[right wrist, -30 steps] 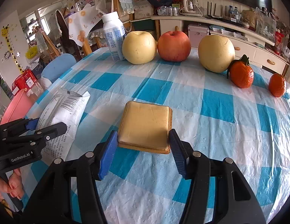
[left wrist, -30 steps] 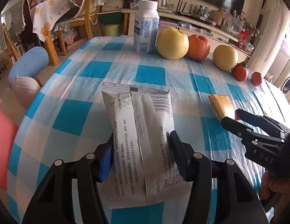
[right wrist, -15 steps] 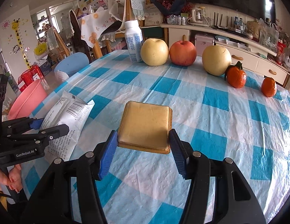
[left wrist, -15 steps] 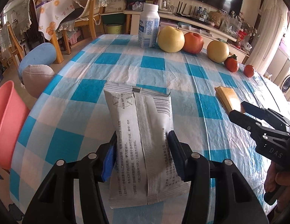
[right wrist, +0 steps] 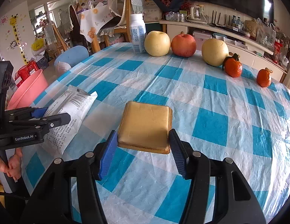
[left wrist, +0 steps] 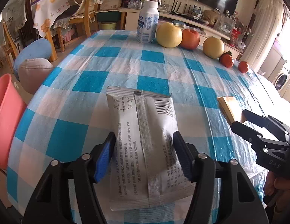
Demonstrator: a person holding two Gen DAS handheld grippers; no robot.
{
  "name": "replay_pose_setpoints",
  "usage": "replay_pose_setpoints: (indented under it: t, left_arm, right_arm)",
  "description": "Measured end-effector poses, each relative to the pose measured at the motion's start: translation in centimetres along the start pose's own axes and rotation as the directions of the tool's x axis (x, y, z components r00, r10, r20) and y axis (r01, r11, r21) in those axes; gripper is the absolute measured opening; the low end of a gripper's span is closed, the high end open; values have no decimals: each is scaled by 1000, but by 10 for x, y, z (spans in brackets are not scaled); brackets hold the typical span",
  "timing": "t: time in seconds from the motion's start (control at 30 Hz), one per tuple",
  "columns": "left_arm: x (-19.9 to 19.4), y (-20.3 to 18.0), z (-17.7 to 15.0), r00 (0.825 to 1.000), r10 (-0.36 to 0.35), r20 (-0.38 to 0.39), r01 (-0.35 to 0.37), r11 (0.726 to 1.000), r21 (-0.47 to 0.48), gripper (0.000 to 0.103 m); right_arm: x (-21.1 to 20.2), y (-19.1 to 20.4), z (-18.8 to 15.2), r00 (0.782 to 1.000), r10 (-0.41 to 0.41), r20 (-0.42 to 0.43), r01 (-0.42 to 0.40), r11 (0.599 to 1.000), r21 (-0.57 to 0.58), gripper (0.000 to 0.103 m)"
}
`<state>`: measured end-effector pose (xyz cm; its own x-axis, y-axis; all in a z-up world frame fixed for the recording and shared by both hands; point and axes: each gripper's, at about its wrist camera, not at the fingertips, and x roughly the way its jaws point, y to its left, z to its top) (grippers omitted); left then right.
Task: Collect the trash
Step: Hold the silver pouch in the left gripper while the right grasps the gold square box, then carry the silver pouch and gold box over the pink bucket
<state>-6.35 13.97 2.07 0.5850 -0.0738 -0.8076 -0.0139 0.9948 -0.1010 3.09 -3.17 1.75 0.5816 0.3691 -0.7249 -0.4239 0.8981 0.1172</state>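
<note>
My left gripper (left wrist: 144, 155) is shut on a grey printed snack wrapper (left wrist: 143, 130) and holds it above the checked tablecloth (left wrist: 115, 65). The wrapper also shows in the right wrist view (right wrist: 70, 117), with the left gripper (right wrist: 51, 119) on it. My right gripper (right wrist: 142, 150) is shut on a flat tan square packet (right wrist: 145, 122), lifted over the table. The packet (left wrist: 229, 106) and the right gripper (left wrist: 244, 119) show at the right of the left wrist view.
A pink basin (left wrist: 4, 115) stands beside the table on the left; it also shows in the right wrist view (right wrist: 27, 91). A white bottle (right wrist: 138, 35), two pears, an apple (right wrist: 183, 44) and two oranges line the far edge. A blue stool (left wrist: 32, 54) stands beyond.
Both grippers have risen and pulled back from the table with their items held. The pink basin has come into view at the left.
</note>
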Motion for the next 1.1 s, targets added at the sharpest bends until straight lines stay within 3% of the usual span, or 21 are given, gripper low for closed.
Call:
replay_pose_setpoints:
  t: [0.07,0.23,0.7,0.9,1.1]
  left_arm:
    - [2,-7,0,1000,18,-10,-18,999,45,87]
    - [16,-21,1,997,69,-41,-64,991,114,88]
    - [8,-20,11,1000,-6,-5,7,995,103,53]
    - [-13,2,20,999,-12,45,9,998,56,51]
    - [-40,23,27,993,31,114,-36,998,42,51]
  right_arm:
    - [-1,5,0,1000,-7,3,7,1000,-11,57]
    - [-5,13,-1,1000,-21,9,21,1000,-17,57]
    - [-17,26,-10,997,-75,3,75,997,10,57]
    - [-20,38,-11,996,-88,-3,88,996,10,57]
    - [-26,56,-5,997,-81,11,81,997,4,57]
